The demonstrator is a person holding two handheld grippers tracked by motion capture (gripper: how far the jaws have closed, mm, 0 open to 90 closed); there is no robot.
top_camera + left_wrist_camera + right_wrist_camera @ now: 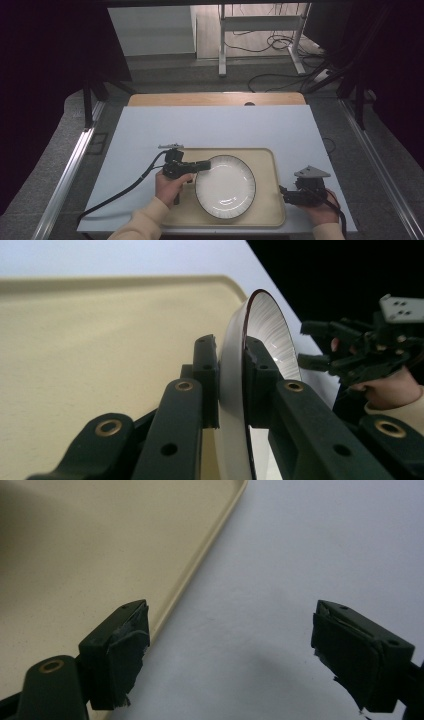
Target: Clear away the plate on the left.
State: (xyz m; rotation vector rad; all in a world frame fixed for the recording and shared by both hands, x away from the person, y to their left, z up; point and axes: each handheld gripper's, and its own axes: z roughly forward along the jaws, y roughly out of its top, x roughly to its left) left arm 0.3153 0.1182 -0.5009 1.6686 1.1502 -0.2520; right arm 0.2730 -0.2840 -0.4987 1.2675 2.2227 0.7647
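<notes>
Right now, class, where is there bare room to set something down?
The mat is bare beyond the tray, and left of it. The tray is crowded: the plate, pinched by the left gripper, covers most; the right gripper hovers at its right edge.

Table (150,130): pale blue-white top, wooden board (215,99) showing along far edge. Aluminium rails (67,170) down both sides, left and right. Floor (175,75): grey carpet near table, lighter wood-tone flooring (250,30) farther back. Desk frame (260,22): white metal legs and crossbar, standing beyond table. Cables (280,42): black, looped loosely on floor around frame's right foot. Panel (150,30): pale grey, upright at back left. Curtains (45,75): black, flanking both sides. Light: even, soft, from overhead.
</notes>
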